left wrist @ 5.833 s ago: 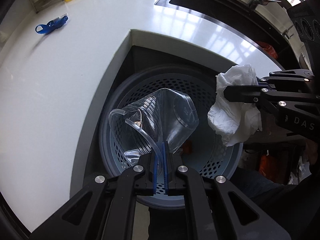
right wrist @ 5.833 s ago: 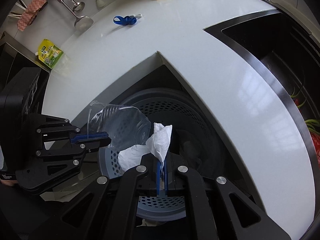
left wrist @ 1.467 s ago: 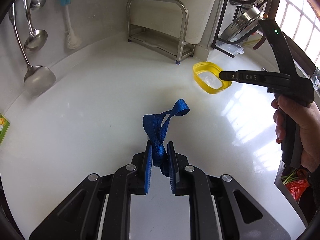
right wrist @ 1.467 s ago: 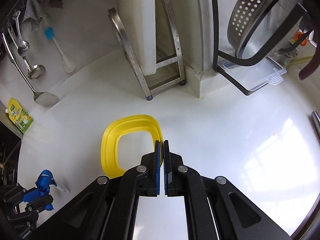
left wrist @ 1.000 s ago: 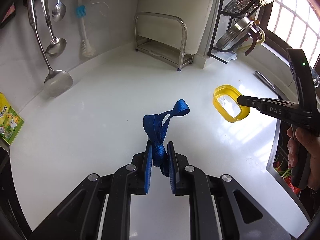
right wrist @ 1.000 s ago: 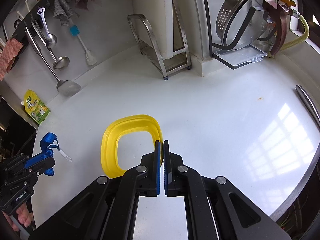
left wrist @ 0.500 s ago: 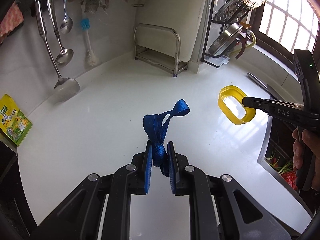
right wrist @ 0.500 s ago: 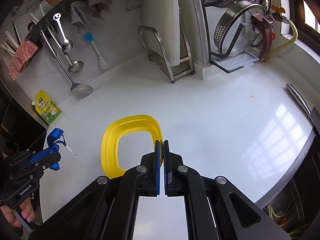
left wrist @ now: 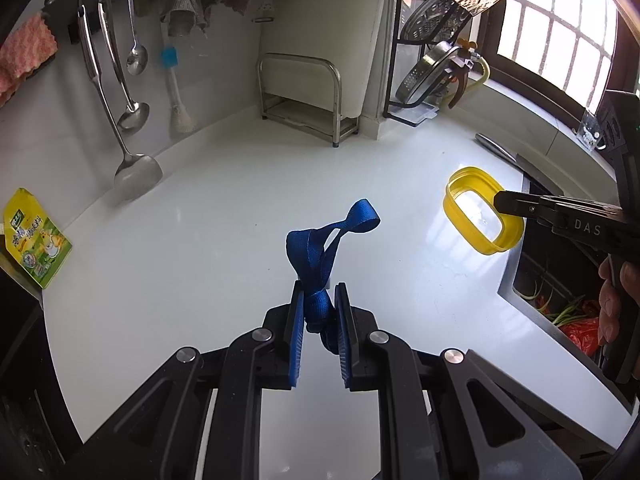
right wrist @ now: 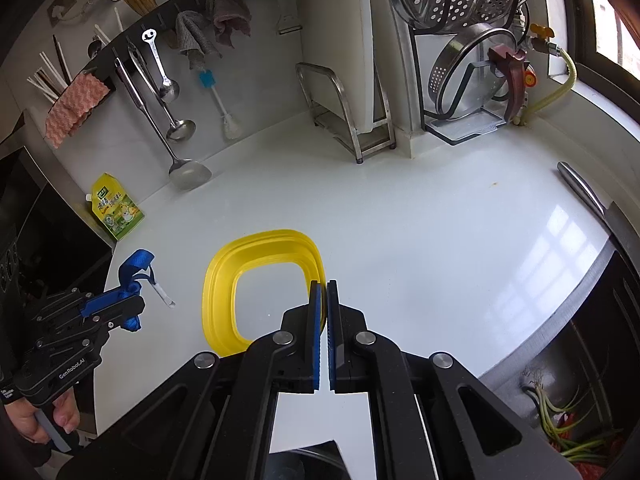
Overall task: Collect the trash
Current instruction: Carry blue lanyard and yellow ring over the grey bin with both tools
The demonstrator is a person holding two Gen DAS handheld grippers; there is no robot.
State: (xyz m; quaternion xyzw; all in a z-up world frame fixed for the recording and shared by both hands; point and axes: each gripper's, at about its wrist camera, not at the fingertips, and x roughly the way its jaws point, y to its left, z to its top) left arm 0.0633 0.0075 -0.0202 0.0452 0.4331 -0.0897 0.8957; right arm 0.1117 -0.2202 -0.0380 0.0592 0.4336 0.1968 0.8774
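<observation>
My left gripper (left wrist: 319,312) is shut on a knotted blue strap (left wrist: 316,248), which loops up in front of its pads, well above the white counter (left wrist: 224,216). In the right wrist view the same blue strap (right wrist: 134,268) shows in the left gripper (right wrist: 116,308) at the far left. My right gripper (right wrist: 324,300) is shut on the rim of a yellow plastic ring-shaped lid (right wrist: 220,280), held above the counter. From the left wrist view the yellow lid (left wrist: 480,216) hangs at the tip of the right gripper (left wrist: 500,202) on the right.
Ladles and a brush (left wrist: 174,80) hang on the back wall. A steel rack (left wrist: 304,100) and a strainer stand (right wrist: 468,72) sit at the back. A yellow-green pouch (left wrist: 34,240) leans at the left edge. The sink (right wrist: 580,380) with green scraps lies lower right. A hand (left wrist: 616,300) grips the right handle.
Both grippers have lifted and pulled back from the back wall, each carrying its item. More of the wall, the counter and the sink edge has come into view.
</observation>
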